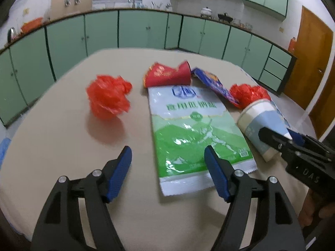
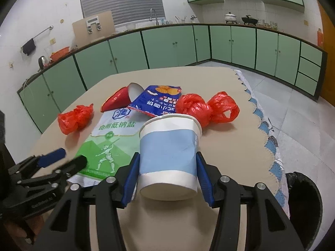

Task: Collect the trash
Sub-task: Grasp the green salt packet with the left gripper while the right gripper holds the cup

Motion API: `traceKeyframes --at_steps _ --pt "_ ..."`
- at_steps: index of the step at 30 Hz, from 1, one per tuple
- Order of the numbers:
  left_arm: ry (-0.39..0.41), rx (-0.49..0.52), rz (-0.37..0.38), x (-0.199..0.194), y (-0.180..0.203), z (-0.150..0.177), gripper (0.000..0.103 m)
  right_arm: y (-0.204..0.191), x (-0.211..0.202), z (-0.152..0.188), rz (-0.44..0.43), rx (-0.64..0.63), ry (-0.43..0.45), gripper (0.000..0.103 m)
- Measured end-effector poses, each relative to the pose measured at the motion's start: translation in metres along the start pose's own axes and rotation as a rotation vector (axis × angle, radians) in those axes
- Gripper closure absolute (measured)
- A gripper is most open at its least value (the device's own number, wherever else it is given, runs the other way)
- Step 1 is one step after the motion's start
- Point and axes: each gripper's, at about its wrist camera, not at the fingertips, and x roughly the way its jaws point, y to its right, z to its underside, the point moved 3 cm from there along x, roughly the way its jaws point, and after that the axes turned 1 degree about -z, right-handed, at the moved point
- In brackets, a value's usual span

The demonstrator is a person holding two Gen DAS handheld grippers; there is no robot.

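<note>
On the table (image 2: 219, 146) there were two paper cups: one white and blue (image 2: 169, 156), one red (image 2: 119, 101). There were two flat wrappers: a green and white salt bag (image 2: 106, 140) and a blue snack packet (image 2: 155, 102). Crumpled red plastic bags numbered two: one (image 2: 75, 121) toward the left edge, one (image 2: 207, 109) toward the right edge. Two claws (image 1: 167, 161) (image 2: 167, 175) were in view. One black bin (image 2: 303, 205) stood off the right edge.

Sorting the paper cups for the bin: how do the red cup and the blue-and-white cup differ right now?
The red cup lies free at the far end of the table; the blue-and-white cup sits clamped in the right gripper. The red cup looks crushed; the blue-and-white cup keeps its round shape. Both are empty and tipped over.
</note>
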Motion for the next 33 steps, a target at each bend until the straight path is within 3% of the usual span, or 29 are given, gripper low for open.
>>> traceKeyframes --at_steps 2,4,5,7,9,18,33 --pt "-0.011 0.002 0.009 0.004 0.002 0.003 0.041 0.001 0.001 0.001 -0.005 0.002 -0.003 0.051" --pt "-0.010 0.016 0.025 0.004 0.007 0.003 0.060 0.000 0.003 0.002 -0.009 0.005 -0.007 0.051" --pt "-0.009 0.019 0.015 0.004 0.009 0.003 0.064 0.000 0.004 0.003 -0.011 0.008 -0.009 0.051" --pt "-0.009 0.005 0.013 0.005 0.010 0.003 0.090 0.001 0.003 0.002 -0.016 0.017 -0.009 0.051" --pt "-0.006 -0.038 0.020 0.005 0.004 0.002 0.099 0.001 0.003 0.003 -0.017 0.019 -0.005 0.051" --pt "0.056 -0.063 0.057 -0.016 0.006 -0.009 0.102 0.001 -0.004 0.001 -0.014 0.005 0.001 0.051" --pt "0.229 -0.028 0.061 -0.087 0.019 -0.039 0.103 0.013 -0.075 -0.021 0.021 -0.020 0.133 0.052"
